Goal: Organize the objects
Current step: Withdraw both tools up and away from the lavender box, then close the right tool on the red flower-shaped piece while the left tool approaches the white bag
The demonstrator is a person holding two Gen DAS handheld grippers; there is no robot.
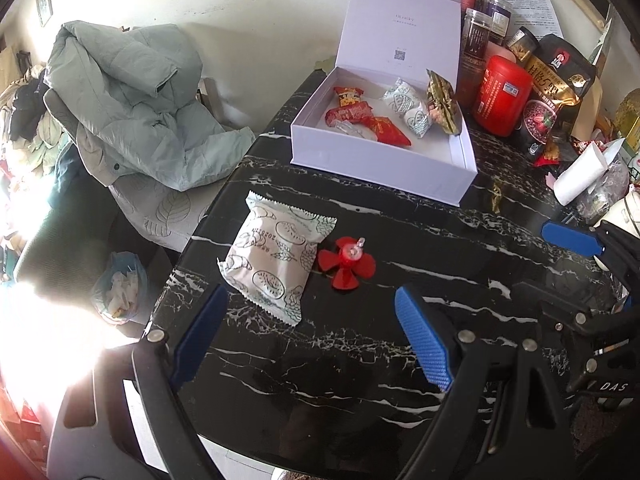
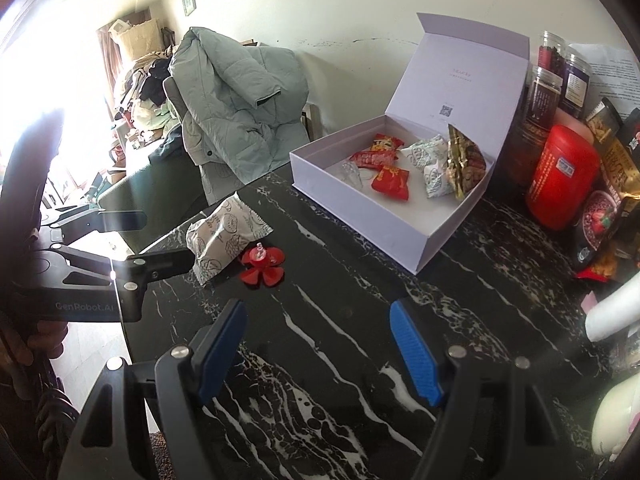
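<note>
We see the white snack packet (image 1: 276, 256) lying on the black marble surface (image 1: 400, 340), and the small red fan toy (image 1: 347, 262) touches its side. Behind them the open white box (image 1: 380, 160) holds several wrapped snacks (red, white and gold). The left gripper (image 1: 312, 336) and the right gripper (image 2: 320, 354) both hover with jaws apart, holding nothing.

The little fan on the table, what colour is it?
Red, the fan beside the snack pack; clearest in the left wrist view.
</note>
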